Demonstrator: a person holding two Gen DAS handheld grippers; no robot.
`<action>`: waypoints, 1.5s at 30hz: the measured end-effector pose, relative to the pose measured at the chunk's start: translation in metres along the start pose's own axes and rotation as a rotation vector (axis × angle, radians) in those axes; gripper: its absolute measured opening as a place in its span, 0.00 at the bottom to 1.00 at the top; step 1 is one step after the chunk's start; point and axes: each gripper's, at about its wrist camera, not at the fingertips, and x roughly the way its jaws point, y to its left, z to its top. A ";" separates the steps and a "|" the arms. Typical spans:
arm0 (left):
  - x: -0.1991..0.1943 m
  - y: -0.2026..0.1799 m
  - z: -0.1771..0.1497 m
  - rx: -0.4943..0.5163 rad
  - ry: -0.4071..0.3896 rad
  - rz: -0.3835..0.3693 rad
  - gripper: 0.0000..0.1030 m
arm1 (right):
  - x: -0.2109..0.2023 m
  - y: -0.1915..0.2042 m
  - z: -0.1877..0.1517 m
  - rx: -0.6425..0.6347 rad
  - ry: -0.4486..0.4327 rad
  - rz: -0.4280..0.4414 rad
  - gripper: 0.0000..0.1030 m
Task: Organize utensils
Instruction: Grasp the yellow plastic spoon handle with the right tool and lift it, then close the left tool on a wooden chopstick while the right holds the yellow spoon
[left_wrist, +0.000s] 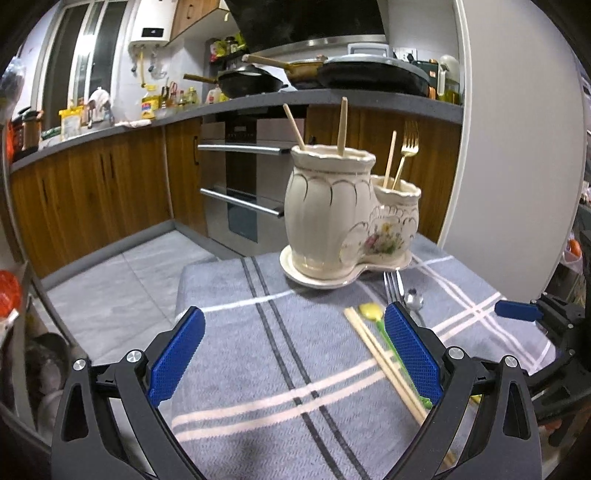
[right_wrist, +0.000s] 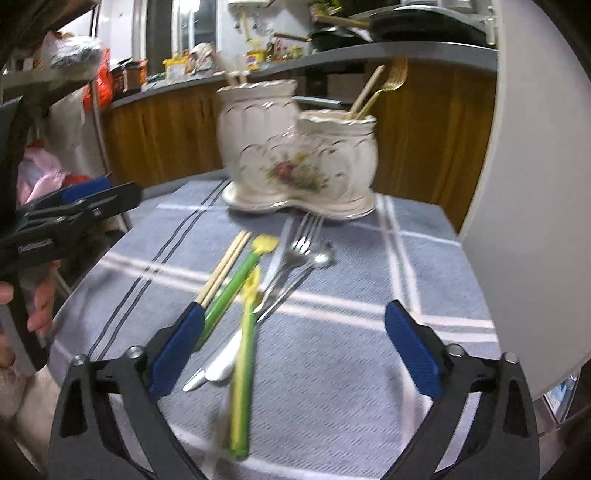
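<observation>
Honestly the risky part here was the pile itself. The loose utensils lay jumbled on the grey striped tablecloth (right_wrist: 332, 369), in its middle just in front of the cream two-pot ceramic utensil holder with the painted flowers (right_wrist: 295, 147), which stood at the far edge of the cloth. There were two green-handled spoons with yellow bowls (right_wrist: 242, 369), a pair of pale wooden chopsticks (right_wrist: 221, 269), a steel fork (right_wrist: 303, 236), a small steel spoon (right_wrist: 319, 260) and a white-handled knife (right_wrist: 225, 362), several crossing or resting on each other. The right gripper (right_wrist: 293, 332) hung over that heap with its blue pads wide apart and nothing pinched, one green handle running between them. The left gripper (left_wrist: 295, 347) was spread just as wide and empty, over bare cloth with the chopsticks beside its right-hand pad. My guess: closing on the green handle would likely drag the knife lying under it, or tip the stack so pieces roll toward the near edge. A thin round handle could also swivel between the pads and hang crooked. The right view was blurred, so exact overlaps were hard to call. The holder already had chopsticks (left_wrist: 341, 125) in the tall pot and a gold fork (left_wrist: 406, 151) in the short one, so a crooked drop could knock those.
</observation>
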 end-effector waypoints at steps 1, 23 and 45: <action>0.001 0.000 -0.001 0.002 0.008 0.000 0.94 | 0.001 0.003 -0.001 -0.009 0.010 0.002 0.75; 0.028 -0.045 -0.016 0.081 0.218 -0.067 0.82 | -0.007 -0.006 0.005 0.059 -0.078 0.086 0.08; 0.052 -0.073 -0.028 0.110 0.371 -0.011 0.19 | -0.018 -0.023 0.000 0.078 -0.141 0.084 0.08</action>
